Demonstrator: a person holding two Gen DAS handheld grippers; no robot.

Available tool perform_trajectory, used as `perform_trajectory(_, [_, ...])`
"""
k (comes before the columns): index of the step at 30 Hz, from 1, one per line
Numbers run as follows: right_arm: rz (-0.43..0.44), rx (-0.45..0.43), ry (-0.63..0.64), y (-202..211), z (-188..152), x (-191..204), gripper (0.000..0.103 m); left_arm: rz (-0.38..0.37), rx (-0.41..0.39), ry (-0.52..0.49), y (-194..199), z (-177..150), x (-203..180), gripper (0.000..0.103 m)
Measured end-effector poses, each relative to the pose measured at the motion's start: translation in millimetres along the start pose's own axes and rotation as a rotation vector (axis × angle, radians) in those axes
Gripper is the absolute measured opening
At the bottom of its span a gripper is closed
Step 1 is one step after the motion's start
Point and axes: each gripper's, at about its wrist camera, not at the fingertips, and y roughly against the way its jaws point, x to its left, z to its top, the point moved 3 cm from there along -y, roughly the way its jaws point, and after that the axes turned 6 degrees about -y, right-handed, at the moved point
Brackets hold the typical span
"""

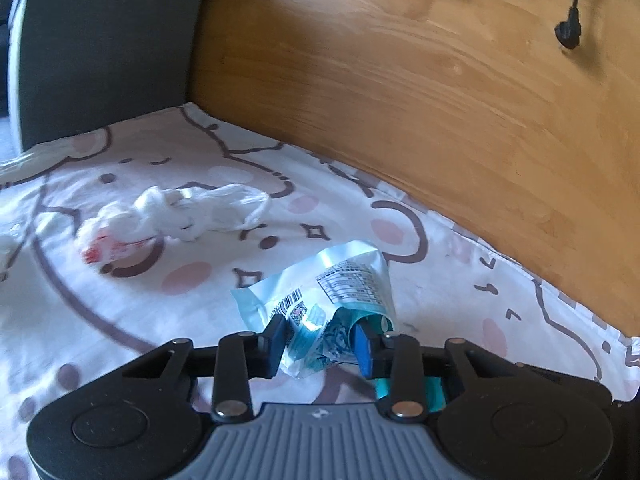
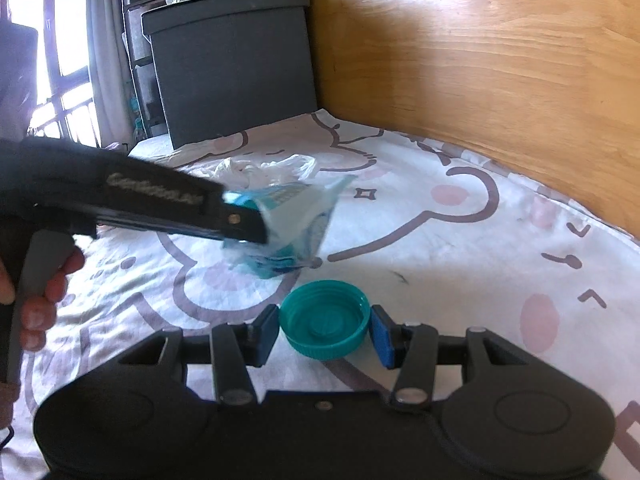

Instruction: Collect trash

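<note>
Wooden panelling [image 1: 420, 92] runs along the far side of your bed, and the white bedsheet [image 1: 120, 312] with its brown and pink cartoon print fills the lower half of both views. At the head of the bed, against the panelling, stands a dark grey box [image 2: 232, 68] with a lid. Your left claw [image 1: 320, 340] is clamped on a crumpled light-blue wrapper [image 1: 320, 296]; in the left wrist view the foil is pinched between the two pads, its printed table and barcode facing up, and in the right wrist view you can see it [image 2: 288, 220] held off the sheet at the tip of the left claw, with your fingers [image 2: 48, 280] wrapped round the handle. Beyond the wrapper, a knotted white plastic bag [image 1: 180, 212] with a red-printed patch lies on the sheet, well apart from the panelling. Your right claw [image 2: 325, 330] has its pads set on either side of a teal bottle cap [image 2: 324, 328], lying open side up on the sheet, both pads just at its rim; you cannot tell from this view whether they are pressing it.
</note>
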Motion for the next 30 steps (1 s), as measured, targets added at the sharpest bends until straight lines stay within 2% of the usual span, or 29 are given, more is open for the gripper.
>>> perform_trajectory(13, [0.014,-0.013,-0.007,42.8,14.1,20.6,0.050,0.106,-0.026,0.047,78.8,-18.0,25.4,0.037])
perform_trajectory(24, [0.013,-0.047,-0.007,87.0,25.0,51.3,0.050,0.215,-0.048,0.038,155.2,-33.0,28.1,0.037])
perform_trajectory(30, [0.020,-0.069,-0.006,115.9,28.4,65.9,0.050,0.250,-0.076,0.033,196.0,-38.0,25.6,0.037])
